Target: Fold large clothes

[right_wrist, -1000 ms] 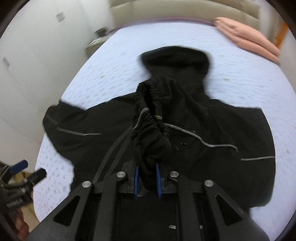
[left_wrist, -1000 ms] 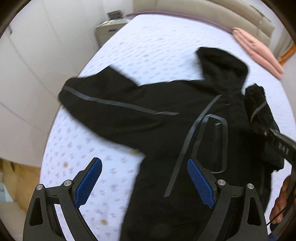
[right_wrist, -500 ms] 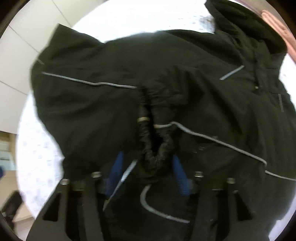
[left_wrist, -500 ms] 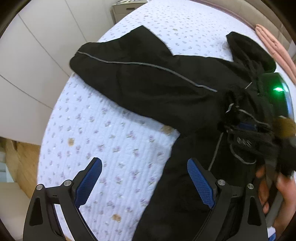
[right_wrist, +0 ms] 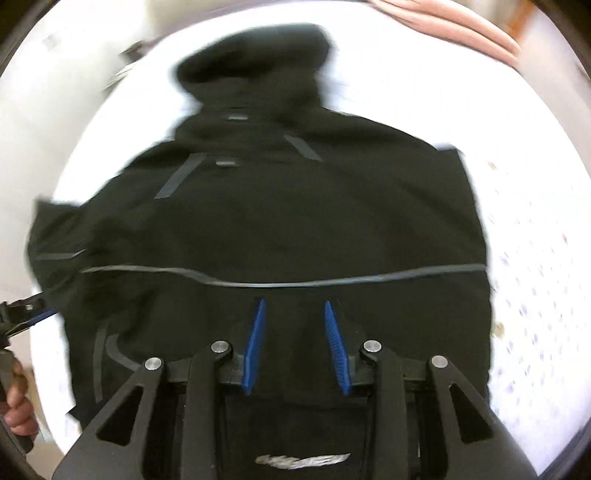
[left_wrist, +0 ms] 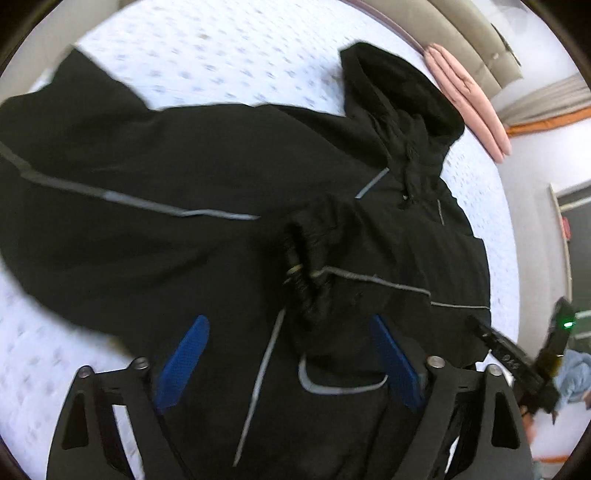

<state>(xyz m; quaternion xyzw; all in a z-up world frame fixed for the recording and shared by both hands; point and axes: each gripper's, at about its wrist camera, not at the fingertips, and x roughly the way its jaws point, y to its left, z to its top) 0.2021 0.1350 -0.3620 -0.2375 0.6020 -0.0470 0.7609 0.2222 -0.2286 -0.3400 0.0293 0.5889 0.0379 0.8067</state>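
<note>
A black hooded jacket (left_wrist: 207, 177) with grey reflective stripes lies spread on the bed. Its right sleeve is folded across the chest, and the elastic cuff (left_wrist: 299, 266) rests in the middle. The other sleeve stretches out to the left. My left gripper (left_wrist: 288, 354) is open and empty above the jacket's lower front. My right gripper (right_wrist: 294, 314) is open and empty above the jacket (right_wrist: 295, 221), whose hood (right_wrist: 255, 62) points away. The right gripper also shows at the right edge of the left wrist view (left_wrist: 517, 354).
The bed has a white sheet (left_wrist: 221, 48) with small floral print. A pink folded cloth (left_wrist: 469, 99) lies near the beige headboard (left_wrist: 476, 33). White wardrobe doors (right_wrist: 48, 74) stand to the left of the bed. The view from the right wrist is blurred.
My right gripper opened and let go of the sleeve cuff, leaving it on the jacket's chest, then drew back. My left gripper swung right over the jacket.
</note>
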